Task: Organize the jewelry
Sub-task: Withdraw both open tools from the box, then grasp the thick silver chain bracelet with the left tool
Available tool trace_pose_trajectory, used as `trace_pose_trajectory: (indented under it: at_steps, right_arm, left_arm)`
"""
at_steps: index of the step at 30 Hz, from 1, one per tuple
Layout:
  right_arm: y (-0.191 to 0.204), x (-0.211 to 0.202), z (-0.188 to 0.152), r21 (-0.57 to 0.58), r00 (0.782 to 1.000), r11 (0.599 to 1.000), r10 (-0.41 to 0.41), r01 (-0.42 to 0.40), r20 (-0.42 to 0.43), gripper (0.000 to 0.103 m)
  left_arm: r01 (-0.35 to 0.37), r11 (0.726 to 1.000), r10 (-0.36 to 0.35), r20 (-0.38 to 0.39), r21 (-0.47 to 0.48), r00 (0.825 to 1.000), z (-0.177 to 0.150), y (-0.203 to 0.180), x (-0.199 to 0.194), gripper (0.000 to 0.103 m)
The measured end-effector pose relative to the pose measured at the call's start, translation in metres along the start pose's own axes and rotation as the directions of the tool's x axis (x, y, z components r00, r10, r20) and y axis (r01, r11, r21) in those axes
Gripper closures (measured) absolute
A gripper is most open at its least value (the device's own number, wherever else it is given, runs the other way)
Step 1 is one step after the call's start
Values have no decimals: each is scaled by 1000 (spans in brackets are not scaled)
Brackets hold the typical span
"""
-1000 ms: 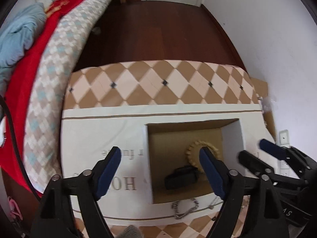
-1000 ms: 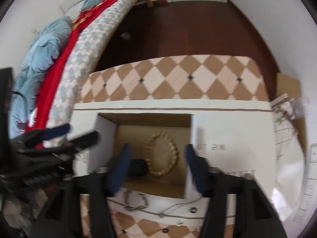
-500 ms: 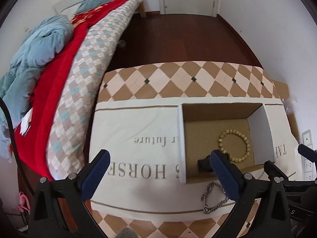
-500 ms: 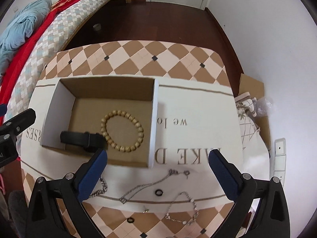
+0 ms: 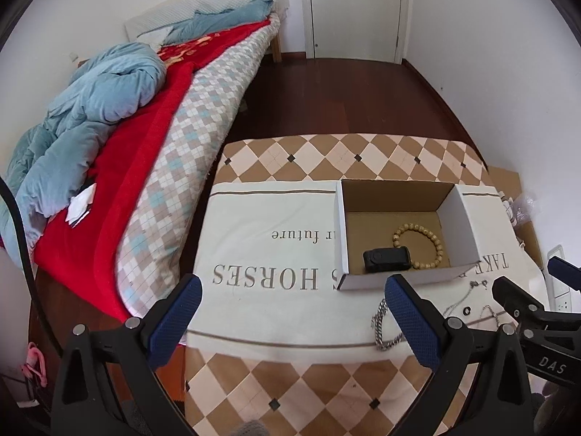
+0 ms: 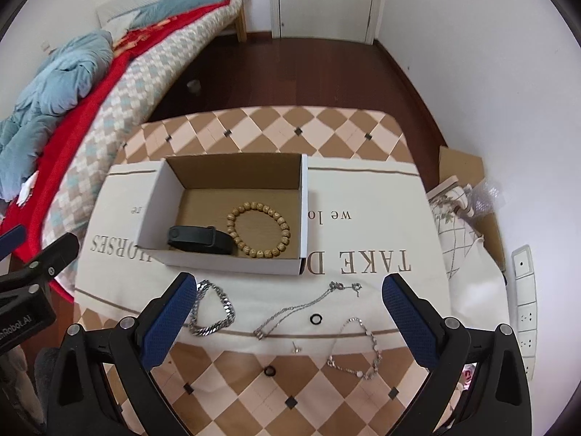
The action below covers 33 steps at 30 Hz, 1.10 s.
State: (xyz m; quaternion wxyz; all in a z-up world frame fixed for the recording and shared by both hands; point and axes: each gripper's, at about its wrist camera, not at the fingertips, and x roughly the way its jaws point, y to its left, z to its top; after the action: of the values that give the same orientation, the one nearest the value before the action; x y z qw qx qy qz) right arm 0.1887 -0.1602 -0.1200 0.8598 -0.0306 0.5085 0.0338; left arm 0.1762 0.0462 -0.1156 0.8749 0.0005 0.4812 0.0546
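An open cardboard box (image 6: pixel 305 200) (image 5: pixel 468 221) sits on a cream printed cloth. Inside lie a wooden bead bracelet (image 6: pixel 258 229) (image 5: pixel 417 247) and a black band (image 6: pixel 199 239) (image 5: pixel 386 259). In front of the box lie a chunky silver chain bracelet (image 6: pixel 214 309) (image 5: pixel 385 327), a thin silver necklace (image 6: pixel 301 307), a link bracelet (image 6: pixel 357 345), a black ring (image 6: pixel 316 318), another black ring (image 6: pixel 269 371) and a small stud (image 6: pixel 295 347). My right gripper (image 6: pixel 290 319) is open and empty above these pieces. My left gripper (image 5: pixel 290 319) is open and empty, left of the box.
The table (image 6: pixel 254 130) has a checkered cover. A bed (image 5: pixel 152 127) with red and blue bedding runs along the left. Cardboard and wrapping (image 6: pixel 468 196) lie at the right by the wall, near a power strip (image 6: pixel 524 298). A door (image 5: pixel 352 11) stands behind.
Both grippers have pulled back and up from the box and now sit open at the table's near side. The bead bracelet and black band stay in the box.
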Motion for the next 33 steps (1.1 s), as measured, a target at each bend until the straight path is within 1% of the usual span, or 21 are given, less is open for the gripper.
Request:
trace_pose_trajectory:
  at_steps: [8, 15, 18, 22, 24, 26, 27, 28, 29, 30, 32, 33]
  right_arm:
    - [1, -49, -23, 7, 998, 1000, 27, -28, 56, 0]
    - [2, -85, -41, -9, 994, 1000, 14, -13, 111, 0]
    - [3, -97, -48, -14, 991, 1000, 9, -7, 130, 0]
    - [3, -107, -56, -11, 990, 1000, 21, -20, 139, 0]
    - [1, -109, -59, -10, 990, 999, 40, -39, 136, 0]
    - [-2, -106, -63, -27, 984, 995, 97, -94, 148, 0]
    - [-5, -104, -66, -41, 979, 992, 126, -122, 159, 0]
    - [-8, -99, -69, -51, 978, 991, 134, -127, 158, 0]
    - [-11, -91, -72, -50, 982, 992, 120, -114, 145, 0]
    - [-14, -85, -75, -42, 984, 993, 115, -110, 135, 0]
    - [-23, -69, -81, -10, 988, 993, 118, -117, 98, 0]
    - [-29, -59, -84, 9, 992, 994, 107, -108, 73, 0]
  left_arm:
    - [6, 1000, -6, 41, -2, 999, -17, 3, -41, 0]
    - [9, 1000, -10, 77, 15, 997, -34, 0, -74, 0]
    - [14, 1000, -15, 82, 13, 997, -41, -1, -82, 0]
    - [21, 1000, -22, 79, 7, 997, -48, 1, -89, 0]
    - [22, 1000, -21, 77, -8, 997, -50, 3, -89, 0]
    - [20, 999, -17, 78, -31, 997, -51, 6, -88, 0]
    - [-2, 999, 4, 77, -34, 997, -52, 7, -84, 0]
    - [-24, 999, 27, 78, -33, 997, -53, 6, -81, 0]
    - [-52, 998, 54, 79, -26, 995, -54, 5, -75, 0]
    - [-63, 998, 64, 71, -21, 995, -56, 4, -67, 0]
    - [-52, 998, 53, 39, -22, 998, -59, 3, -51, 0]
    - [-50, 999, 50, 23, -19, 998, -62, 1, -43, 0]
